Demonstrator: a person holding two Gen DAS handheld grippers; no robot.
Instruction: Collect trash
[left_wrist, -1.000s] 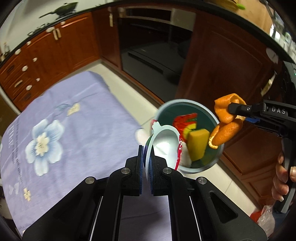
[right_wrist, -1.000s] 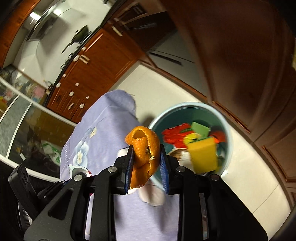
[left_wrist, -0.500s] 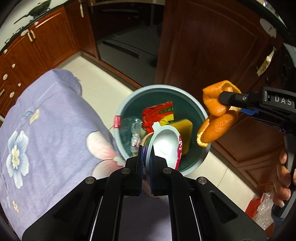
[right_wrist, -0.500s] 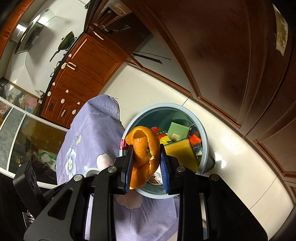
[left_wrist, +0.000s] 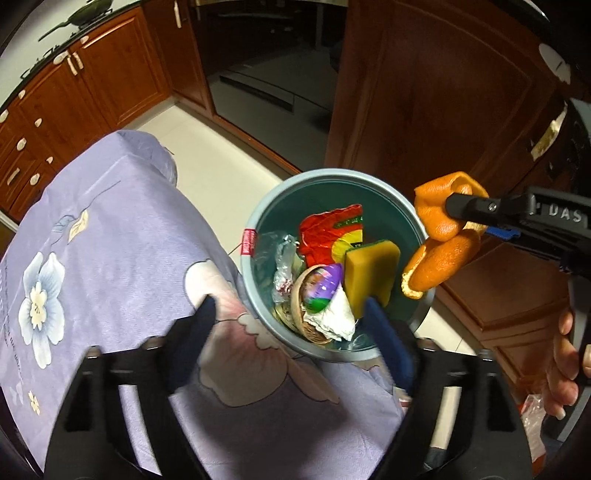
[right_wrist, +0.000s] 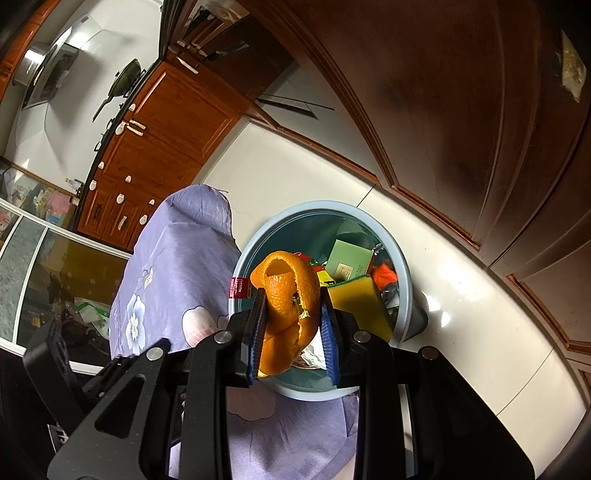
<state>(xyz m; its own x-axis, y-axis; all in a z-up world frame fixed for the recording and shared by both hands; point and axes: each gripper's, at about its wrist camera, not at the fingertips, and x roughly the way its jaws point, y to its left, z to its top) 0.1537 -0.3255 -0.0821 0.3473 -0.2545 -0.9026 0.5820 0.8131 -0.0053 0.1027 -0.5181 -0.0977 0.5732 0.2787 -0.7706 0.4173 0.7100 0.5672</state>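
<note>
Meanwhile the right tongs (right_wrist: 291, 325) clench a light, limp curl of orange peel (right_wrist: 290, 306), pinched mid-strip, over the round blue-grey plastic bin (right_wrist: 402, 266), while the left tongs (left_wrist: 291, 314), just opened, stand released.

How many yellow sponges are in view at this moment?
1. The yellow sponge stands on edge inside the blue bin, beside the red wrapper and close to the orange peel. More could be buried under the other trash.
</note>
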